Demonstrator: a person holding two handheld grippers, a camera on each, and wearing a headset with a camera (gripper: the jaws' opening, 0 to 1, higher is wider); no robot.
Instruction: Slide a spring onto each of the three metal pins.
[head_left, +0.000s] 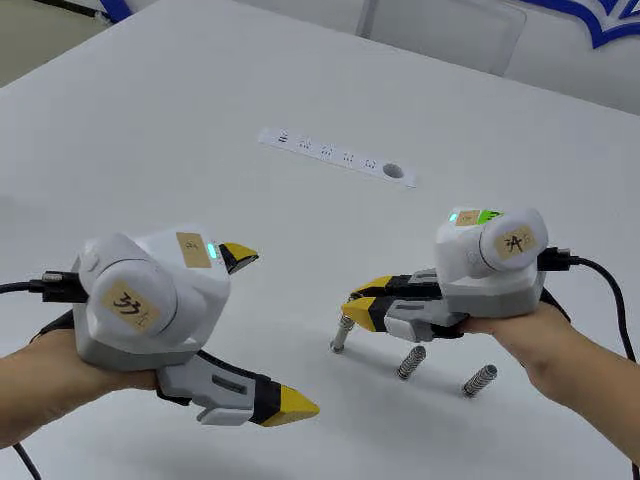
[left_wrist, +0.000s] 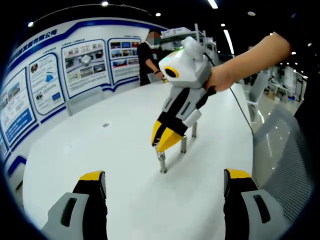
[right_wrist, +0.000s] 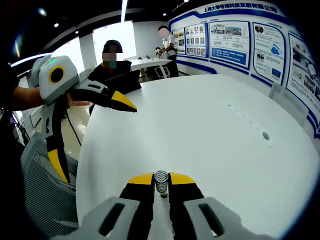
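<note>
Right claw (right_wrist: 161, 179) clamped on spring (right_wrist: 160, 183), apparently over pin (left_wrist: 163, 166); keep spring upright, lower straight, release once seated. Left claw (left_wrist: 165, 174) wide, idle above tabletop (head_left: 200, 120).

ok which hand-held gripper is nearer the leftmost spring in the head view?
Right. The right hand-held gripper is shut on that spring; the left hand-held gripper hangs open, off to its side, apart.

The right gripper (right_wrist: 161, 187) fingers (right_wrist: 142, 180) pinch a spring (right_wrist: 161, 178) over the white table (right_wrist: 200, 130).
</note>
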